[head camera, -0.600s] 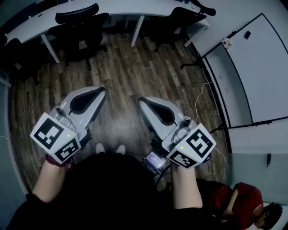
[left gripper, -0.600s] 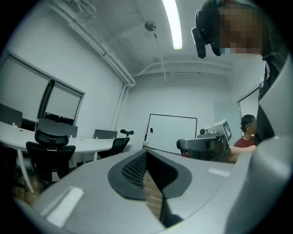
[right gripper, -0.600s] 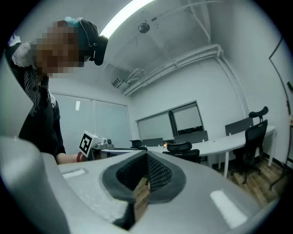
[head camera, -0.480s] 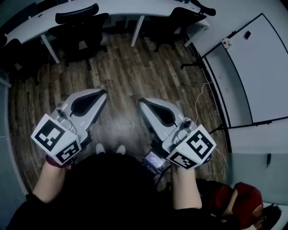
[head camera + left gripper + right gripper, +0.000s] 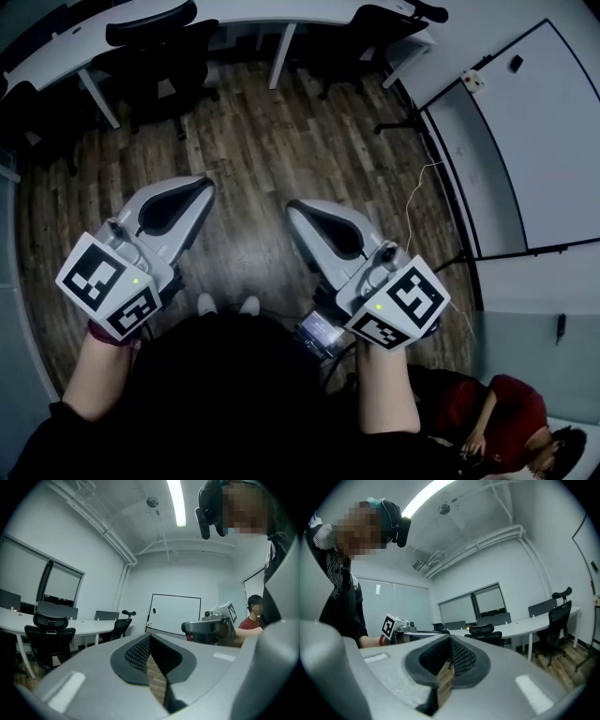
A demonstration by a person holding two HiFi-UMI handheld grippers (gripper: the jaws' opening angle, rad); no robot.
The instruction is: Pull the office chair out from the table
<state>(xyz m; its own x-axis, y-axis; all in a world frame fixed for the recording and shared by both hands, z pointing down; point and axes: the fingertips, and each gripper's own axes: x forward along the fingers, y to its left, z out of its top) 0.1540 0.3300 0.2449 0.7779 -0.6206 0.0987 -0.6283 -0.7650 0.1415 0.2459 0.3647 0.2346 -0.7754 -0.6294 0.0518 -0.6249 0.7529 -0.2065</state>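
You're holding left gripper (image 5: 199, 192) and right gripper (image 5: 298, 214) fully closed, nothing between jaws, both hovering over wood floor (image 5: 262, 141). Office chair (image 5: 155, 42) sitting against table (image 5: 56, 58), well apart, ahead-left. Going in: be opening jaws early, taking backrest top squarely. Minding 2nd chair (image 5: 375, 33) and cable (image 5: 424, 183) on right.

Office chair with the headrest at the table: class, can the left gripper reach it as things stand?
Probably not yet: the left gripper, fingers shut, hangs over the wooden floor well short of the office chair at the table. Only bare floor shows between them, so stepping forward should do.
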